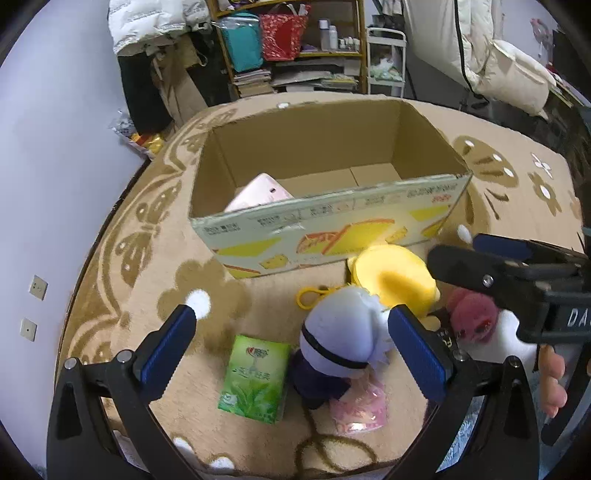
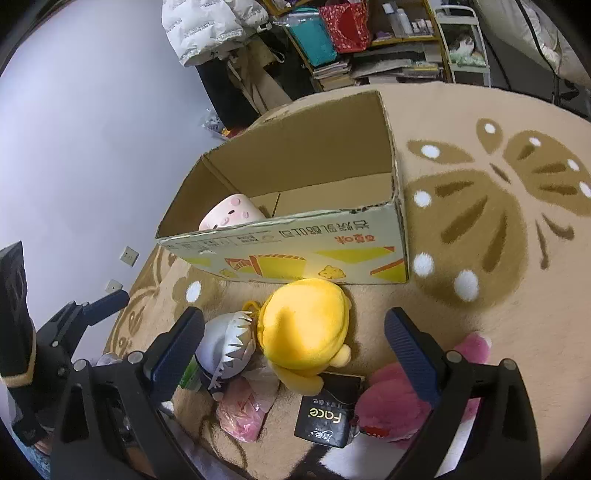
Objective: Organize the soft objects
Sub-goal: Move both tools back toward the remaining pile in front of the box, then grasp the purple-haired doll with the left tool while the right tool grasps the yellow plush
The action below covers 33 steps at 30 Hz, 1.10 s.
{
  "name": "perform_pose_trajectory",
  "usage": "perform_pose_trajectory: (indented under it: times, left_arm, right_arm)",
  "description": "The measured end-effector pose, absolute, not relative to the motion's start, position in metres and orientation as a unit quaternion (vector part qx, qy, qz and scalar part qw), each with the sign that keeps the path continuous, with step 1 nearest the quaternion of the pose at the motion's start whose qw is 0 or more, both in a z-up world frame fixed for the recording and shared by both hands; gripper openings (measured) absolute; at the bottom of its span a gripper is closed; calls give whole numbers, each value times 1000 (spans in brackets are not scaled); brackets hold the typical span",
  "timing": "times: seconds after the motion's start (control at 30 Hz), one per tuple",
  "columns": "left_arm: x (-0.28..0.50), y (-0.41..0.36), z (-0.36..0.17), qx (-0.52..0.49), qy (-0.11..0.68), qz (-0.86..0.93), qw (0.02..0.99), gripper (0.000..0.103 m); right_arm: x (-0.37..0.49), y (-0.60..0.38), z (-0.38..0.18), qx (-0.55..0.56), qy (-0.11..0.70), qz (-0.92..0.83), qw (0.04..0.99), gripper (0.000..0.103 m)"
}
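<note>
An open cardboard box point(image 1: 332, 225) point(image 2: 295, 254) stands on the rug with a pink plush point(image 1: 258, 195) point(image 2: 231, 216) inside at its left end. In front of it lie a yellow plush point(image 1: 395, 277) point(image 2: 306, 325), a white-haired doll point(image 1: 340, 339) point(image 2: 225, 347), a pink plush toy point(image 2: 391, 406) point(image 1: 472, 314), a green tissue pack point(image 1: 255, 376), a black tissue pack point(image 2: 328, 410) and a pink bag point(image 1: 360, 410) point(image 2: 240, 413). My left gripper point(image 1: 295, 347) is open above the doll. My right gripper point(image 2: 295, 350) is open above the yellow plush.
A beige rug with brown butterfly patterns point(image 2: 498, 221) covers the surface. Cluttered shelves point(image 1: 291, 44) and a hanging white jacket point(image 2: 207, 29) stand behind the box. A pale wall point(image 1: 55, 166) is on the left.
</note>
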State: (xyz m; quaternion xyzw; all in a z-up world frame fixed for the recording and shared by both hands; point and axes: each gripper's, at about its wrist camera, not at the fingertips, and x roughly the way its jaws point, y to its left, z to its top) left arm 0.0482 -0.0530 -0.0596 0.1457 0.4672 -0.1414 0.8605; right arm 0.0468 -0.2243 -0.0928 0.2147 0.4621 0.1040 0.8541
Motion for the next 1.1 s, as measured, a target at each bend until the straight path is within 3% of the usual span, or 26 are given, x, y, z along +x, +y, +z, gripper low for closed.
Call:
perform_pose_trajectory:
  times: [0.9, 0.93, 1.1]
  left_arm:
    - [69, -73, -111, 129, 548, -179, 807, 102]
    - [70, -71, -112, 127, 550, -178, 806, 101]
    - [76, -64, -120, 111, 568, -173, 797, 70]
  right_arm:
    - [75, -214, -134, 220, 525, 116, 814, 102]
    - [76, -212, -136, 219, 527, 117, 813, 102]
    - [83, -207, -141, 215, 532, 120, 810, 102]
